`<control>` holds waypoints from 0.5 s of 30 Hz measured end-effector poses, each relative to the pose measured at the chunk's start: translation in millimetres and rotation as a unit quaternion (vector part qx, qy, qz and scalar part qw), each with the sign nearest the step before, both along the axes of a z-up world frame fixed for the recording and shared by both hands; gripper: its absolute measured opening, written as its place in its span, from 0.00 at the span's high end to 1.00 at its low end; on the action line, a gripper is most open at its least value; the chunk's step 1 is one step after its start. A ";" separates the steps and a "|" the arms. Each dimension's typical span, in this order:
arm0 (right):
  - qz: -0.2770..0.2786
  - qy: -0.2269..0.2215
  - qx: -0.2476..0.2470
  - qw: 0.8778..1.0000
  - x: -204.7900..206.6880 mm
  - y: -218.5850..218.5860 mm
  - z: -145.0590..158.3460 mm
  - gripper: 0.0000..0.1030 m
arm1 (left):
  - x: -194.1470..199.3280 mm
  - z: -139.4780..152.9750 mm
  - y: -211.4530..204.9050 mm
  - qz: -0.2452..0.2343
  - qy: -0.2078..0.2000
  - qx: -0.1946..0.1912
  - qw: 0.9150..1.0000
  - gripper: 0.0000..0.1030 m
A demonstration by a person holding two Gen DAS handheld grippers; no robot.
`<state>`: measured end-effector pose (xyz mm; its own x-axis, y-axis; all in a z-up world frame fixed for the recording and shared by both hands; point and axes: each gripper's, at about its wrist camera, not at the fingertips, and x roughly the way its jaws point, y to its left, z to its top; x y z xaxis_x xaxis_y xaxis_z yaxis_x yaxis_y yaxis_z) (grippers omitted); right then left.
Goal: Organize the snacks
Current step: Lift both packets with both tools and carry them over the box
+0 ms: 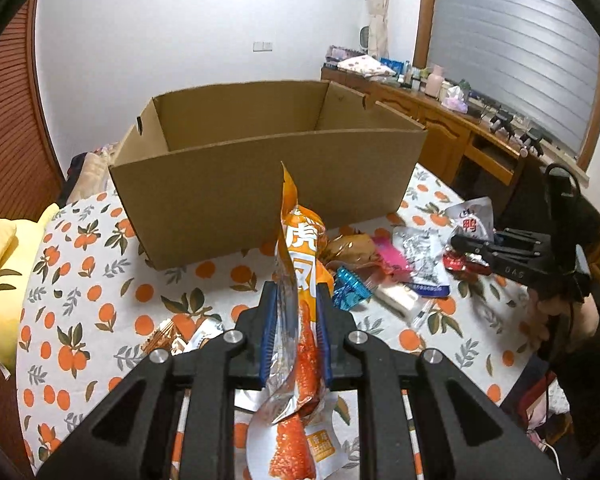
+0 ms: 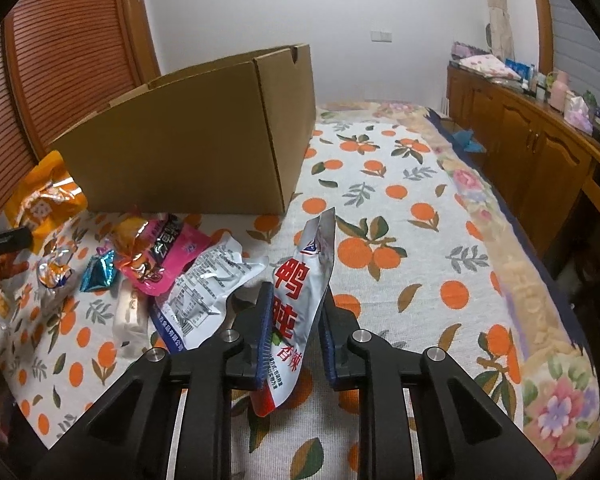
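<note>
My left gripper is shut on an orange snack packet, held upright above the cloth just in front of the open cardboard box. My right gripper is shut on a silver packet with red characters, held right of the snack pile. The right gripper also shows in the left wrist view, and the orange packet shows in the right wrist view. The box looks empty as far as its inside shows.
Loose snacks lie on the orange-print cloth: a pink packet, a silver pouch, a blue wrapped candy, a white bar. A yellow cushion lies at left. A wooden sideboard runs along the right.
</note>
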<state>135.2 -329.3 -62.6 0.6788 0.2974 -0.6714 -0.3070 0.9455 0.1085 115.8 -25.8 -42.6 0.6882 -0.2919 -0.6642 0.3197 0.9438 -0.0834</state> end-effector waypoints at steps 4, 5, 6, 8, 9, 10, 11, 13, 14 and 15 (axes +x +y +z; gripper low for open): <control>-0.003 -0.003 -0.017 1.000 -2.0 -0.2 3.5 0.82 | -2.2 9.3 -0.7 -0.001 -0.008 -0.009 1.000 0.85; -0.007 -0.005 -0.025 1.000 -2.4 -0.9 4.1 0.82 | -2.6 11.9 -0.4 0.000 -0.012 -0.010 1.000 0.85; -0.009 -0.010 -0.026 1.000 -3.7 -2.2 6.1 0.82 | -2.6 14.7 0.0 0.000 -0.015 -0.010 1.000 0.85; -0.011 -0.015 -0.022 1.000 -5.7 -5.2 12.6 0.82 | -2.5 20.9 1.2 0.002 -0.020 -0.011 1.000 0.85; -0.013 -0.020 -0.021 1.000 -7.0 -6.0 17.9 0.82 | -2.4 24.5 1.7 0.002 -0.023 -0.012 1.000 0.85; -0.012 -0.024 -0.020 0.999 -8.0 -6.2 22.5 0.82 | -2.0 28.1 2.8 0.003 -0.027 -0.013 1.000 0.85; -0.009 -0.028 -0.018 0.999 -9.6 -5.7 27.7 0.82 | -1.4 32.0 4.0 0.004 -0.030 -0.013 0.999 0.85; -0.001 -0.041 -0.019 0.999 -12.8 -2.8 40.5 0.82 | 0.5 39.0 6.1 0.006 -0.036 -0.013 0.999 0.85; 0.004 -0.048 -0.019 0.999 -14.6 -0.1 47.9 0.82 | 2.0 43.4 7.7 0.008 -0.039 -0.013 0.999 0.85; 0.008 -0.053 -0.019 0.998 -14.4 2.0 53.2 0.82 | 2.9 46.4 8.8 0.008 -0.042 -0.013 0.999 0.85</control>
